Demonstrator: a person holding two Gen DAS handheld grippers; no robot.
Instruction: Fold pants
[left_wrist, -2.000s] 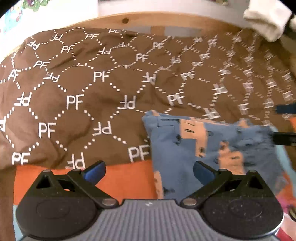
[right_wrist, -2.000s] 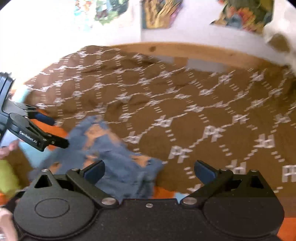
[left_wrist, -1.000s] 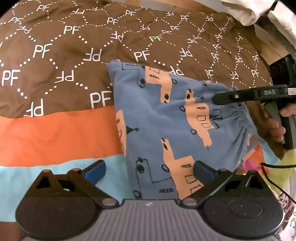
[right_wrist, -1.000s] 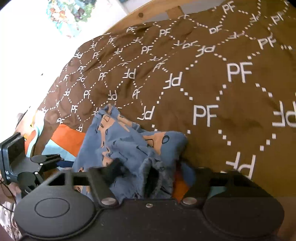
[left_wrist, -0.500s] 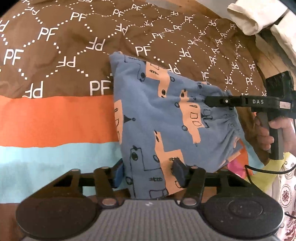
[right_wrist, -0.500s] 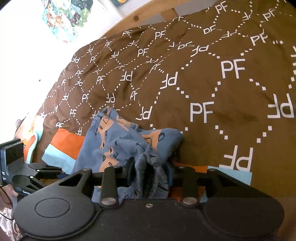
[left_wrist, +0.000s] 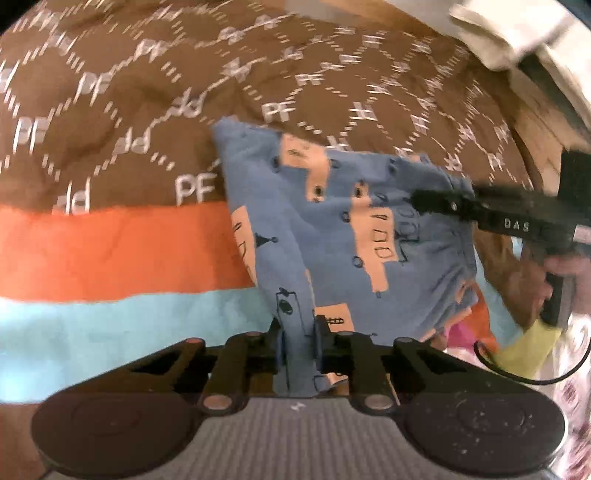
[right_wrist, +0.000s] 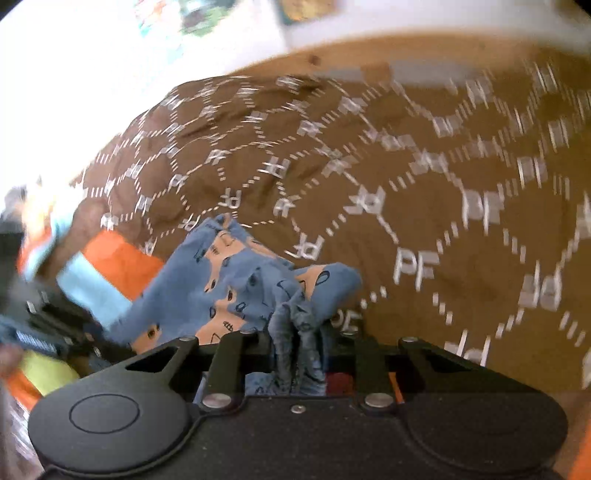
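Note:
The blue pants (left_wrist: 347, 225) with orange building prints lie partly lifted over the bed. My left gripper (left_wrist: 297, 347) is shut on the near edge of the pants, cloth pinched between its fingers. My right gripper (right_wrist: 299, 350) is shut on a bunched, gathered edge of the pants (right_wrist: 236, 280). In the left wrist view the right gripper (left_wrist: 417, 199) reaches in from the right and grips the pants at their far right edge. In the right wrist view the left gripper's body shows blurred at the far left; its fingertips are not clear there.
A brown quilt (left_wrist: 110, 110) with white PF lettering covers the bed, over an orange and light blue blanket (left_wrist: 110, 254). A wooden bed frame (right_wrist: 332, 59) runs along the back. White cloth (left_wrist: 509, 33) sits at the top right. Yellow fabric (left_wrist: 532, 354) and a cable (left_wrist: 517, 373) lie at the right.
Both grippers have closed fully on the pants since half a second ago. The pants are pulled up and stretched between them, and both views are now blurred by motion.

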